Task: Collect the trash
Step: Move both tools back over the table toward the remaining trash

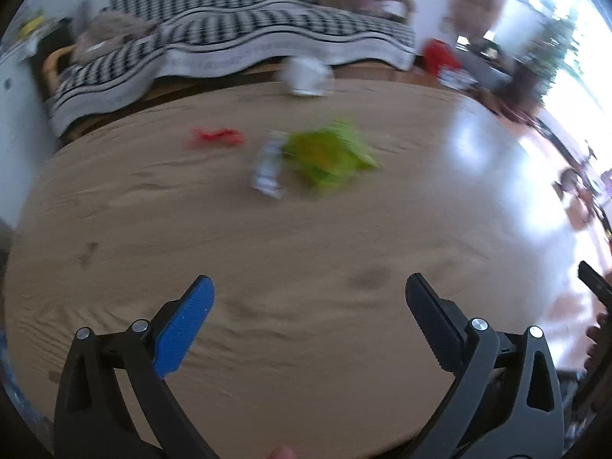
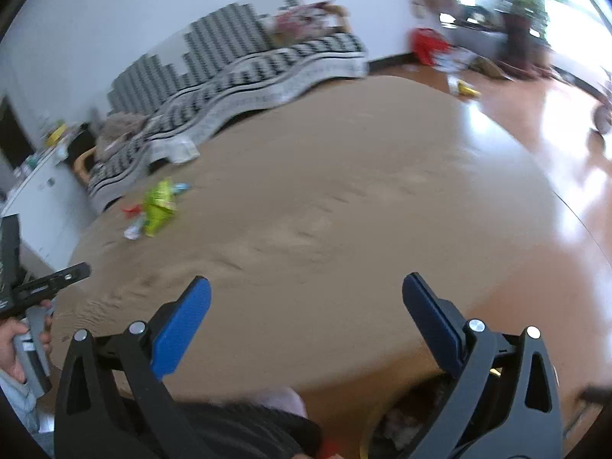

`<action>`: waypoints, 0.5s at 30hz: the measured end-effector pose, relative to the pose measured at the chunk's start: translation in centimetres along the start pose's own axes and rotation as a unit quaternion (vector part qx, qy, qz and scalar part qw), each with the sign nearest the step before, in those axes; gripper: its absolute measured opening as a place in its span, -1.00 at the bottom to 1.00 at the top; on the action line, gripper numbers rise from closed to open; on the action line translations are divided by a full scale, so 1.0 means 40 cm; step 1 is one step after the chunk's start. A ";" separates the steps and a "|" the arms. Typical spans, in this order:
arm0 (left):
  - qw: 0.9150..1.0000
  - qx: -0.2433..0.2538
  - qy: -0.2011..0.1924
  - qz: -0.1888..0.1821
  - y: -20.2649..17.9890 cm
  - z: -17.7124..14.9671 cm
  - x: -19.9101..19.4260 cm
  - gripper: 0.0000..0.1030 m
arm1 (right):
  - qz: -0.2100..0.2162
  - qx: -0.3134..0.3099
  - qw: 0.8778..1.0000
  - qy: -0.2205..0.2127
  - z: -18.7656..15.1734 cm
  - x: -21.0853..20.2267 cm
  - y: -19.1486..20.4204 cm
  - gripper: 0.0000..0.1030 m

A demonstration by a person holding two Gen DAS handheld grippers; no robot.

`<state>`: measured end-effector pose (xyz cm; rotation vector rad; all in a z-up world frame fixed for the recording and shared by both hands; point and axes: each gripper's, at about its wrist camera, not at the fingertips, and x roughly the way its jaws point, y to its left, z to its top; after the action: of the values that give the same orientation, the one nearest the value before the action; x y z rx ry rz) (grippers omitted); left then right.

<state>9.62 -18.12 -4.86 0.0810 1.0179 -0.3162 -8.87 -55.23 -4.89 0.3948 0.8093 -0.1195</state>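
1. On the tabletop (image 1: 267, 267), wood-grain with a rounded edge: three pieces of trash clustered together, all blurred.
2. Green wrapper (image 1: 329, 155) sits mid-tabletop toward the far edge; silver wrapper (image 1: 267, 170) lies just beside it on the left, touching or nearly so, blur hides which.
3. Red scrap (image 1: 214, 137) lies near them, further left, apart from the silver one.
4. Right wrist view shows the same cluster close to the tabletop's far-left edge: green wrapper (image 2: 158, 206), silver wrapper (image 2: 134, 229), red scrap (image 2: 130, 209).
5. White cup-like object (image 1: 306, 76) stands at the far edge of the tabletop; too blurred to identify.
6. Left tongs (image 1: 310, 306): fingers spread wide, nothing between them, over bare tabletop near the near edge, well apart from the trash.
7. Right tongs (image 2: 306, 306): also spread wide and empty, above bare tabletop near the near edge, well apart from the trash.
8. Beyond the far edge: sofa with a black-and-white patterned cover (image 1: 237, 38).
9. Right wrist view, left margin: a hand (image 2: 15, 348) gripping a black device body.
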 end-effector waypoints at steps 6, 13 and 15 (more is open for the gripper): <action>1.000 -0.014 0.018 0.006 0.077 0.081 0.125 0.89 | 0.060 -0.056 0.997 0.014 0.132 0.201 0.260 0.88; 0.999 -0.022 0.030 0.009 0.116 0.140 0.272 0.89 | 0.086 -0.096 0.989 0.069 0.218 0.482 0.495 0.88; 0.999 -0.024 0.033 0.004 0.120 0.150 0.306 0.89 | 0.083 -0.102 0.988 0.079 0.221 0.538 0.527 0.88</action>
<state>21.90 -17.54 -12.43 0.0520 1.0895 -0.2825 17.27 -38.27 -8.72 0.2782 0.9313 0.1508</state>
